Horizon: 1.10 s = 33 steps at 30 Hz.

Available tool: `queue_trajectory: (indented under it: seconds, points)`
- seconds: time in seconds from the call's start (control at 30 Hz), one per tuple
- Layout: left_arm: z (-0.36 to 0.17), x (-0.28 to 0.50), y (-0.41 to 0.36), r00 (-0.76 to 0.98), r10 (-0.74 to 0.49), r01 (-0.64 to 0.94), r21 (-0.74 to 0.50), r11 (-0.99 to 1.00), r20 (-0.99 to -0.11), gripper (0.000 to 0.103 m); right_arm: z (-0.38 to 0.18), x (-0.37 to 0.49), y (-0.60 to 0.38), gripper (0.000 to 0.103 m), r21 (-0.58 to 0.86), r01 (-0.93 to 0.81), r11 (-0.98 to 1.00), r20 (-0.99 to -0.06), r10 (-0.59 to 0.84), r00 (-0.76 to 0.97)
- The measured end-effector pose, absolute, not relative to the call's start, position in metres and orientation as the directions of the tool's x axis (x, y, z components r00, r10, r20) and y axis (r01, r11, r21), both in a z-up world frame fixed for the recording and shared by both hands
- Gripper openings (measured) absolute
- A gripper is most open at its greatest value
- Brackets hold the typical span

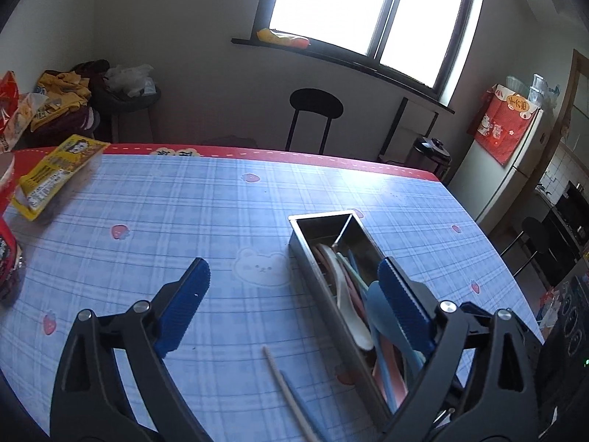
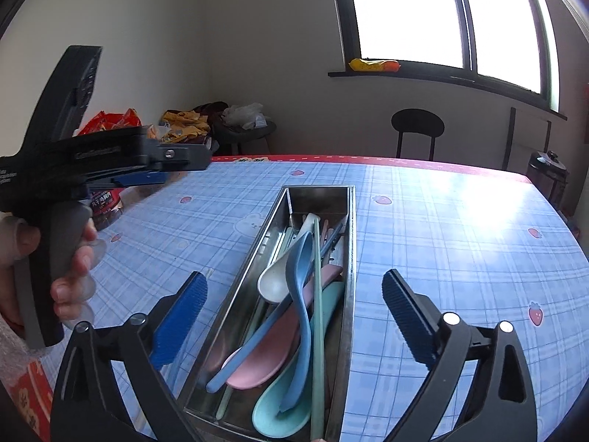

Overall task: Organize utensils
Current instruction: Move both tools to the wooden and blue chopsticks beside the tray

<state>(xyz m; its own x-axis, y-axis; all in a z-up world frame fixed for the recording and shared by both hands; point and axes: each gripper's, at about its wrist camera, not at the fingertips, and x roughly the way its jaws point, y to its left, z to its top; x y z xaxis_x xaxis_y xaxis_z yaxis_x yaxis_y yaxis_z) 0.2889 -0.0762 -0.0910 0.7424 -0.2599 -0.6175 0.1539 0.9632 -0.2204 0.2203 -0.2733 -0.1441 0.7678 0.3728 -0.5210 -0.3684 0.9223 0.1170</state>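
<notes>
- Right at my right gripper (image 2: 294, 313), both blue pads stood wide apart with nothing between them, straddling the near end of the steel utensil tray (image 2: 348, 243).
- Inside that tray lay most of the set: a blue spoon (image 2: 300, 287) crossing a white spoon (image 2: 274, 283), a pink spoon (image 2: 263, 357) under them, a teal spoon (image 2: 283, 401) at the near end, and a pale green chopstick (image 2: 317, 331) running lengthwise over the lot. More stick handles lay beneath, too tangled for me to count.
- My left gripper (image 1: 294, 305) was likewise spread open and empty, hovering over the plaid tablecloth (image 1: 184, 213) with its right pad over the tray's near half.
- Still outside the tray, as I judged it, were a pale chopstick (image 1: 287, 390) and a blue one (image 1: 300, 401) just beside it, lying on the cloth close to the tray's left wall.
- So I reckoned the job was mostly done: spoons and several sticks were in, and those two loose chopsticks were what remained.
- A yellow snack packet (image 1: 55, 176) sat well apart at the far left, and I saw no other utensils on the table in either view.
</notes>
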Motion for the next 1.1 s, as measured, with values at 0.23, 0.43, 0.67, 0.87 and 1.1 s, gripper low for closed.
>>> queue_trajectory:
  seconds: [0.23, 0.43, 0.67, 0.87, 1.1]
  points:
    - [-0.093, 0.222, -0.034, 0.75, -0.237, 0.132, -0.211, 0.968, -0.618, 0.097, -0.135, 0.202, -0.274, 0.097, 0.109, -0.315, 0.943, -0.488, 0.327, 0.809]
    - [-0.119, 0.176, -0.031, 0.72, -0.222, 0.167, -0.146, 0.975, -0.657, 0.097, -0.131, 0.168, -0.275, 0.097, 0.133, -0.296, 0.946, -0.504, 0.322, 0.802]
    - [-0.141, 0.15, -0.029, 0.702, -0.257, 0.193, -0.171, 0.966, -0.664, 0.097, -0.149, 0.123, -0.253, 0.097, 0.069, -0.369, 0.927, -0.597, 0.335, 0.729]
    - [-0.147, 0.142, -0.021, 0.7, -0.257, 0.186, -0.177, 0.967, -0.666, 0.096, -0.166, 0.109, -0.234, 0.054, 0.058, -0.405, 0.912, -0.662, 0.339, 0.668]
    - [-0.149, 0.14, -0.015, 0.704, -0.265, 0.181, -0.194, 0.964, -0.659, 0.096, -0.179, 0.104, -0.214, 0.023, 0.006, -0.452, 0.892, -0.704, 0.325, 0.632]
